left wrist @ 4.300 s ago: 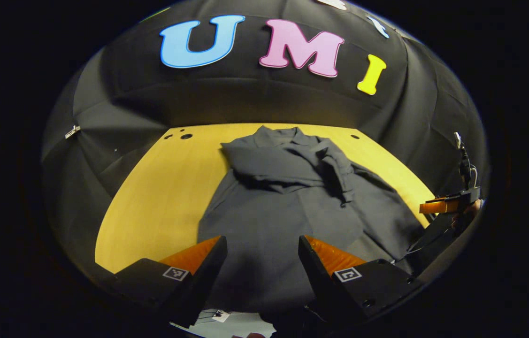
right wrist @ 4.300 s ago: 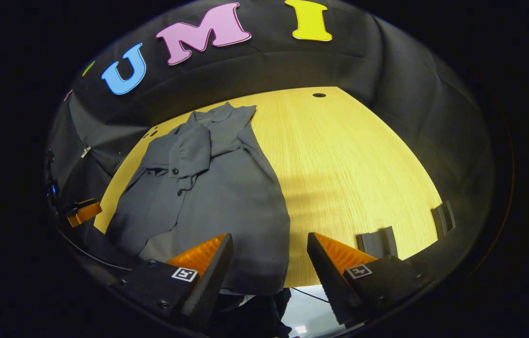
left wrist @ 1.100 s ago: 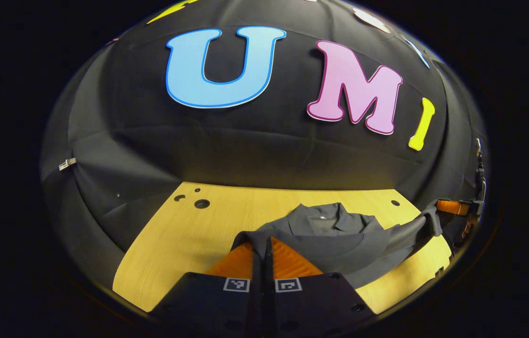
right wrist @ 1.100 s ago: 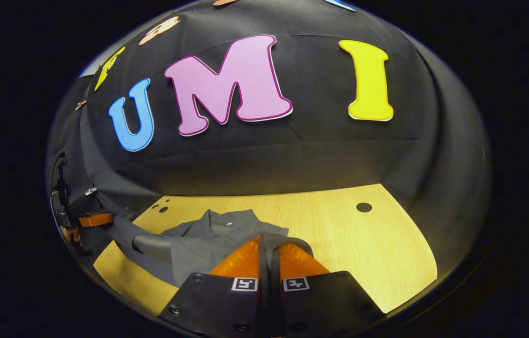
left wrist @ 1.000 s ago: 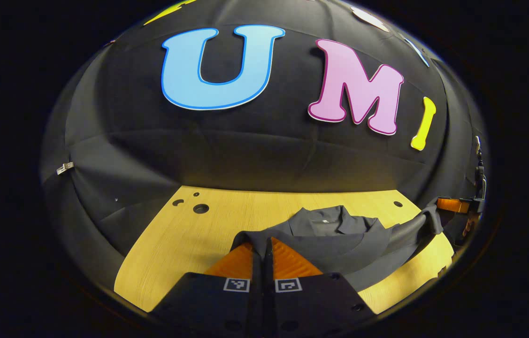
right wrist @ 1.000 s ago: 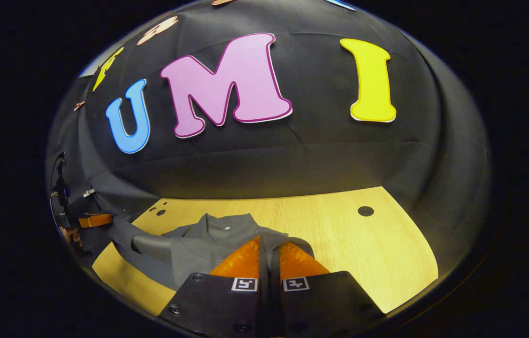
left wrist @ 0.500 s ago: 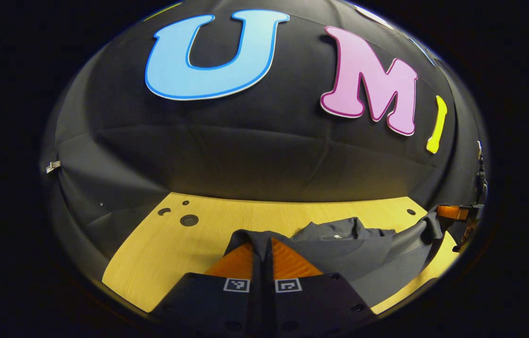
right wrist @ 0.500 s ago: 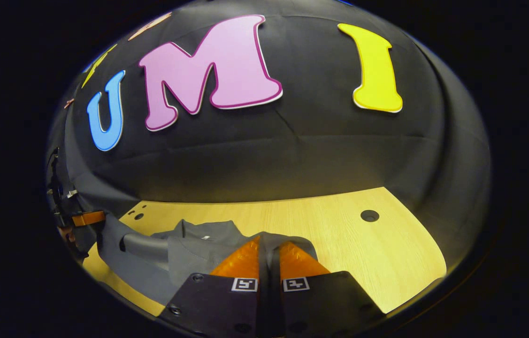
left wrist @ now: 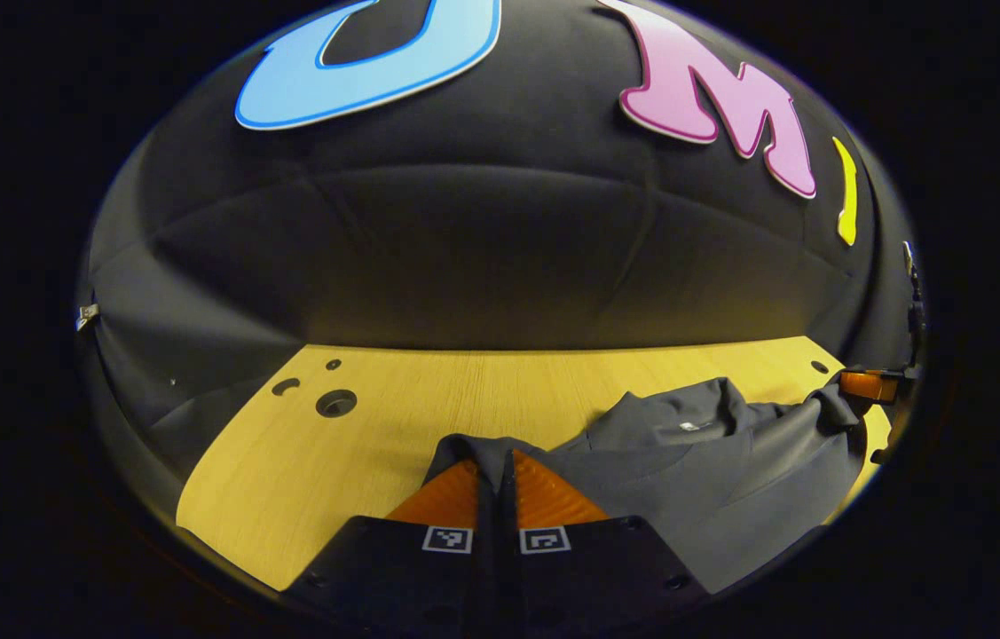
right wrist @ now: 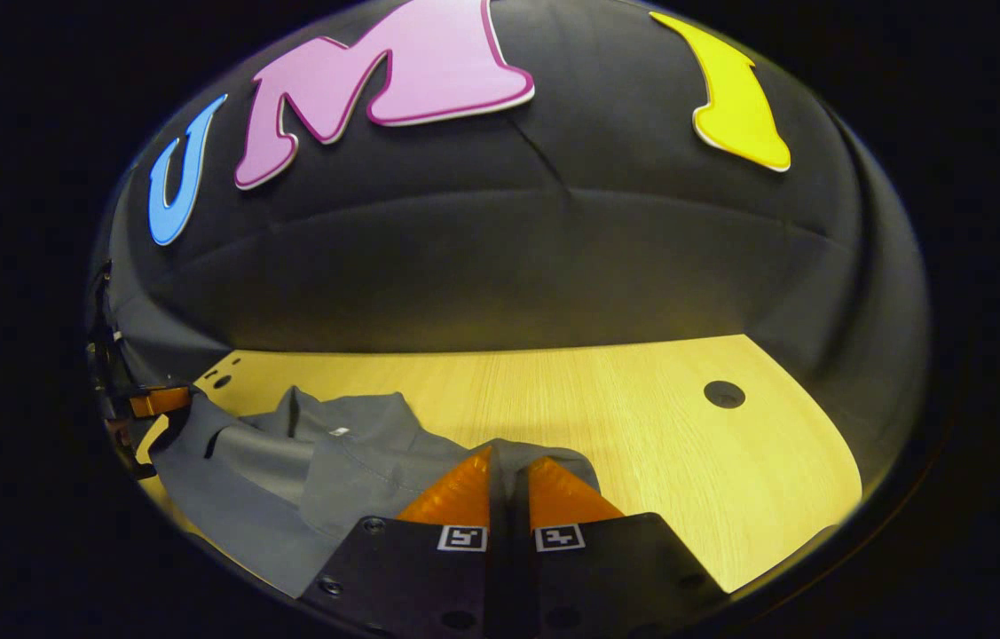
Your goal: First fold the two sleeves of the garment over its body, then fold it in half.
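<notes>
Both tools clamp garment (left wrist: pixel 712 470) hem | left tool (left wrist: pixel 497 475) | right tool (right wrist: pixel 508 475), seemingly

Booth dim overall; light falls from above onto the wooden table (left wrist: pixel 393 417), brightest across its middle, fading toward the edges. Heavy fisheye bend in both views, table's far edge bowed. Grey garment (right wrist: pixel 287 479) reads flat, soft shadows in its folds. Focus fairly sharp centrally, softer at the rims. No glare

Recording booth, black cloth wall (left wrist: pixel 482 257), wood table (right wrist: pixel 641 426)
</notes>
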`<action>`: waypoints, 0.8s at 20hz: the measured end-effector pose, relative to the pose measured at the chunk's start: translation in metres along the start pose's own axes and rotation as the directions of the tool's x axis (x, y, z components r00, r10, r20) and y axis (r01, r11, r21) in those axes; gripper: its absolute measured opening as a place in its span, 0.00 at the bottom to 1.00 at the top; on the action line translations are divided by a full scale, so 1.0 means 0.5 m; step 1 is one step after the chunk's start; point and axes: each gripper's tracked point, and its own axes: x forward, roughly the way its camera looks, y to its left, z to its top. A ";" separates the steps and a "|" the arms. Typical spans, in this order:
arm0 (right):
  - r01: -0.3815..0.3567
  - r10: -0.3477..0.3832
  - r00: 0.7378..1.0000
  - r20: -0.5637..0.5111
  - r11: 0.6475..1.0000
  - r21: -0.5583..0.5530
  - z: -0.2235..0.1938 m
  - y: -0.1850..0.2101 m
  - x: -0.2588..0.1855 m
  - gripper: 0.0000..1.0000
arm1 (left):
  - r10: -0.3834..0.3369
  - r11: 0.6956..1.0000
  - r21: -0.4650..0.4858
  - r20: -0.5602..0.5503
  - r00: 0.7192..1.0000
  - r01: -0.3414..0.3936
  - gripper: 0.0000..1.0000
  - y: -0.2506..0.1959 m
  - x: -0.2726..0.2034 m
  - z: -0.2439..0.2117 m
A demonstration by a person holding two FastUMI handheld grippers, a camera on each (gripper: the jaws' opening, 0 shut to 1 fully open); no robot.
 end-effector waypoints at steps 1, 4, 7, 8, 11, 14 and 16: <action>0.001 -0.001 1.000 -0.013 1.000 0.002 -0.012 0.000 0.012 0.05 | 0.008 1.000 0.003 -0.016 1.000 -0.008 0.05 0.001 0.013 -0.016; 0.007 -0.007 0.999 -0.051 1.000 0.007 -0.048 -0.005 0.035 0.05 | 0.021 1.000 0.007 -0.056 0.998 -0.021 0.05 0.003 0.038 -0.052; 0.001 0.002 0.998 -0.068 0.999 0.043 -0.056 -0.007 0.040 0.11 | 0.026 1.000 0.005 -0.075 0.997 -0.026 0.05 0.003 0.053 -0.070; -0.002 0.006 0.997 -0.071 0.998 0.059 -0.056 -0.009 0.041 0.12 | 0.025 1.000 0.003 -0.076 0.997 -0.025 0.05 0.003 0.056 -0.074; 0.014 -0.007 0.996 -0.088 0.997 0.079 -0.062 -0.018 0.045 0.20 | 0.038 0.999 0.009 -0.081 0.996 -0.037 0.07 0.008 0.060 -0.081; 0.060 -0.054 0.994 -0.099 0.997 0.053 -0.065 -0.035 0.038 0.57 | 0.040 0.999 0.014 -0.078 0.996 -0.039 0.20 0.007 0.052 -0.077; 0.057 -0.052 0.993 -0.104 0.997 0.047 -0.060 -0.034 0.029 0.74 | 0.045 0.999 0.022 -0.079 0.996 -0.043 0.36 0.009 0.048 -0.074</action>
